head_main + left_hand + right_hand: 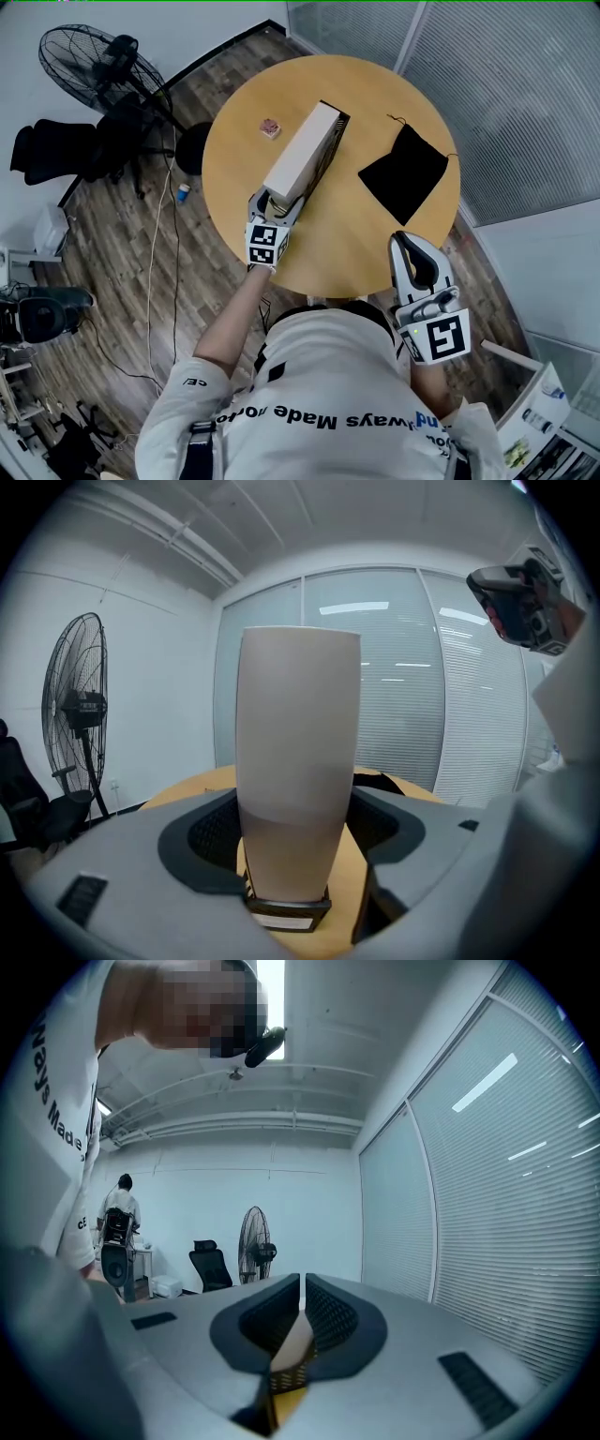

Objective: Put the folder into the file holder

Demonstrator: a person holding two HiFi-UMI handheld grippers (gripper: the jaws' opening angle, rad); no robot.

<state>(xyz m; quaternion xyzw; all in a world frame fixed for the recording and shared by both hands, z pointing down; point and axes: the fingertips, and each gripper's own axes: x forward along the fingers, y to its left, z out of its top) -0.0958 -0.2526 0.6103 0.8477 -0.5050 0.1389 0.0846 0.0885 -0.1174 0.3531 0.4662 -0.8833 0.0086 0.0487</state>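
Note:
A thick beige folder [302, 155] stands on edge in a black mesh file holder [336, 141] in the middle of the round wooden table [347, 244]. My left gripper [272, 202] is at the folder's near end. In the left gripper view the folder's spine [298, 761] rises between the wide-spread jaws, above the holder's black base [286, 913]; a gap shows beside the right pad, so the left gripper [295, 841] is open. My right gripper [412, 248] hovers at the table's near right edge, apart from the folder. Its jaws [302, 1302] are shut with nothing between them.
A black cloth pouch [403, 173] lies on the table to the right of the holder. A small pinkish object [270, 128] sits to its left. A standing fan [89, 61] and a black chair [56, 150] are on the floor at far left. Glass walls with blinds run along the right.

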